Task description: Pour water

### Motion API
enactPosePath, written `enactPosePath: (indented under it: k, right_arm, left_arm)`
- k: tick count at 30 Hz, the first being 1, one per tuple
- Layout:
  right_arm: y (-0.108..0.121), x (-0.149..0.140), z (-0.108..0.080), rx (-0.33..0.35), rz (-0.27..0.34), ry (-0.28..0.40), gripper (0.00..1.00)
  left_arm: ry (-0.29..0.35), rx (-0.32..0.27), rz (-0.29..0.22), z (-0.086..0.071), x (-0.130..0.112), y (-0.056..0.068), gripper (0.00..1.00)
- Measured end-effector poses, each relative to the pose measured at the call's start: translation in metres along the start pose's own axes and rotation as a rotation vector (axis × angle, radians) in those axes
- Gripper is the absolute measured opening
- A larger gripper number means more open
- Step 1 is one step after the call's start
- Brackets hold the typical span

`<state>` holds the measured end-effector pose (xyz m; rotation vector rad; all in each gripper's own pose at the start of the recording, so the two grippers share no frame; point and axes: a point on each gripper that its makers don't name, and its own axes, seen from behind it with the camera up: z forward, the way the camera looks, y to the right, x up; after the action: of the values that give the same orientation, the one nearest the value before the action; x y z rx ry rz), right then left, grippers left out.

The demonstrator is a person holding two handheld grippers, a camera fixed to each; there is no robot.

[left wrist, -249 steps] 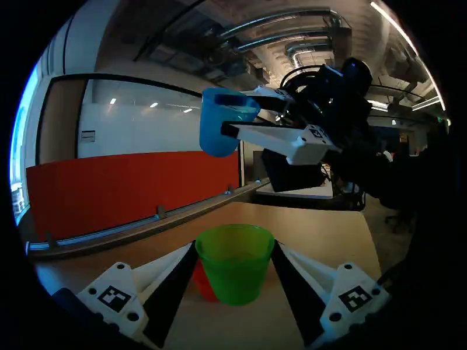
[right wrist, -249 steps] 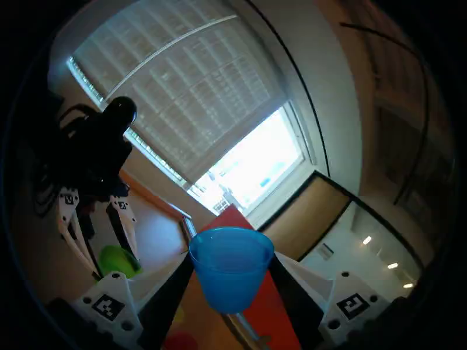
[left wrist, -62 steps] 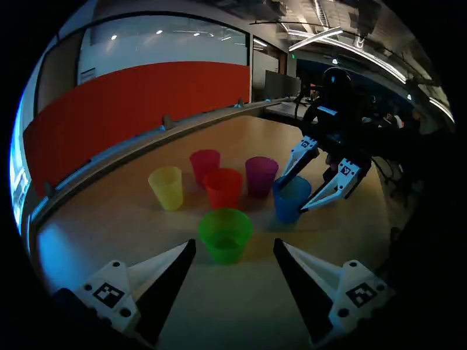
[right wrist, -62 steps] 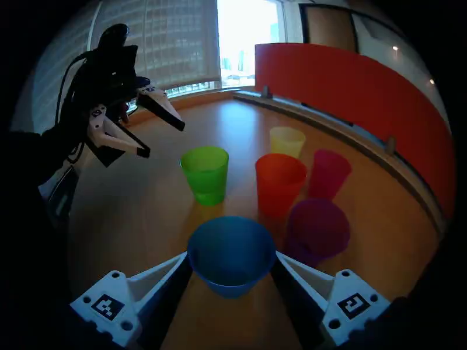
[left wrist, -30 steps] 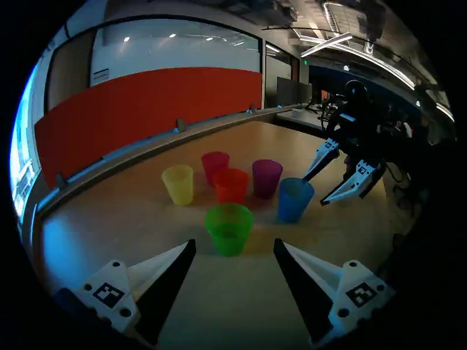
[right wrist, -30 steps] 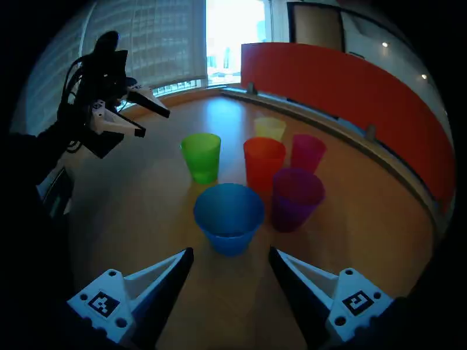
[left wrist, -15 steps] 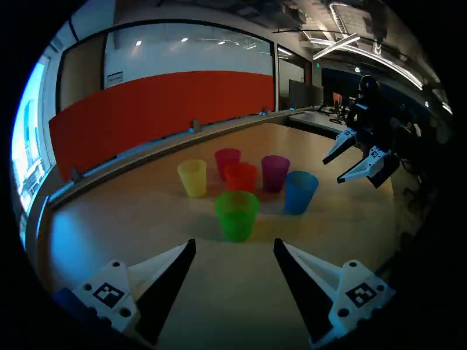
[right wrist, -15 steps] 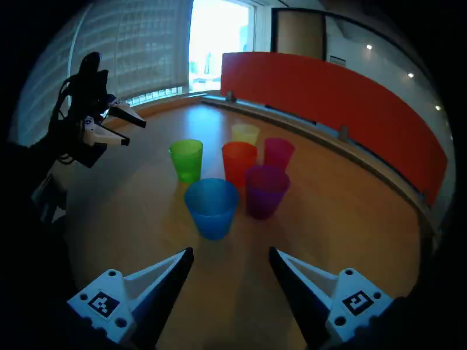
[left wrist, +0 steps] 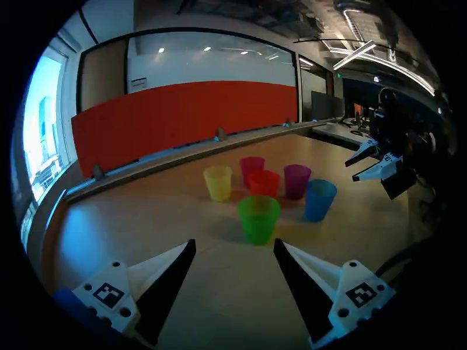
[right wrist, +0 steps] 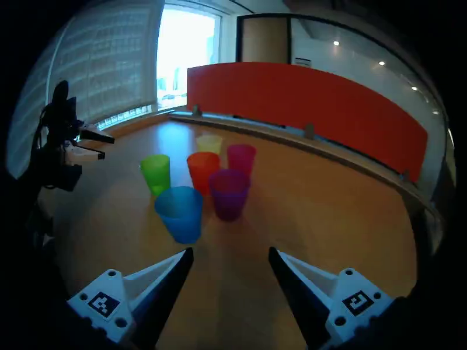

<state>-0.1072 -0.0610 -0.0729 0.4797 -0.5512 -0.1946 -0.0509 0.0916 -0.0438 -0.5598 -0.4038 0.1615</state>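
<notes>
1. The left gripper [left wrist: 233, 242] has its jaws apart with nothing between them. The right gripper [right wrist: 230, 249] is likewise wide and empty.
2. The blue cup [right wrist: 180, 213] and the green cup [left wrist: 258, 219] both stand upright near the middle of the bench [left wrist: 146, 221], on the side of the cluster nearest the grippers. I cannot tell whether either holds water.
3. With both cups standing free, the step in hand looks like clearing off from them. To do it well, hold the jaws apart, draw each gripper straight back and level, and steer the fingertips wide of the rims. Cups this light probably tip at a nudge.
4. There are 6 cups, 1 of each colour: 1 blue cup, 1 green cup, 1 yellow cup [left wrist: 219, 182], 1 pink cup [left wrist: 252, 168], 1 orange cup [left wrist: 264, 182] and 1 purple cup [left wrist: 296, 179], all packed close together.
5. There are also 2 grippers, 1 bench, and 1 red partition [left wrist: 187, 114] along the bench's far edge.
</notes>
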Motion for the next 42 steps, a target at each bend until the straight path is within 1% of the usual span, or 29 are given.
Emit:
enactPosePath:
  k: [3,9,12,16,25,27,30,33,39,42]
  right_arm:
    - [0.011,0.006,-0.002,-0.054,0.037,0.028,1.00]
    - [0.030,0.020,-0.007,-0.167,0.103,0.108,1.00]
    - [0.035,0.023,-0.009,-0.214,0.117,0.134,1.00]
    - [0.038,0.030,-0.012,-0.272,0.120,0.174,1.00]
    - [0.045,0.050,-0.017,-0.375,0.131,0.265,0.99]
    - [0.046,0.054,-0.019,-0.392,0.133,0.283,0.99]
    - [0.051,0.059,-0.022,-0.419,0.136,0.310,0.99]
    - [0.056,0.064,-0.026,-0.446,0.140,0.339,0.99]
    - [0.064,0.076,-0.035,-0.482,0.132,0.388,0.99]
    - [0.069,0.086,-0.043,-0.508,0.135,0.424,0.99]
  left_arm:
    - [0.024,0.032,-0.033,-0.004,0.001,-0.008,0.99]
    - [0.089,0.133,-0.114,-0.014,0.004,-0.030,0.99]
    - [0.122,0.178,-0.149,-0.018,0.006,-0.037,0.99]
    - [0.150,0.226,-0.177,-0.022,0.007,-0.043,0.99]
    - [0.195,0.333,-0.205,-0.028,0.007,-0.053,0.99]
    - [0.204,0.350,-0.214,-0.029,0.007,-0.054,0.99]
    - [0.223,0.360,-0.228,-0.029,0.007,-0.054,0.99]
    - [0.242,0.377,-0.230,-0.032,0.010,-0.055,0.99]
    - [0.279,0.433,-0.210,-0.042,0.020,-0.062,0.99]
    - [0.303,0.454,-0.195,-0.046,0.029,-0.063,0.99]
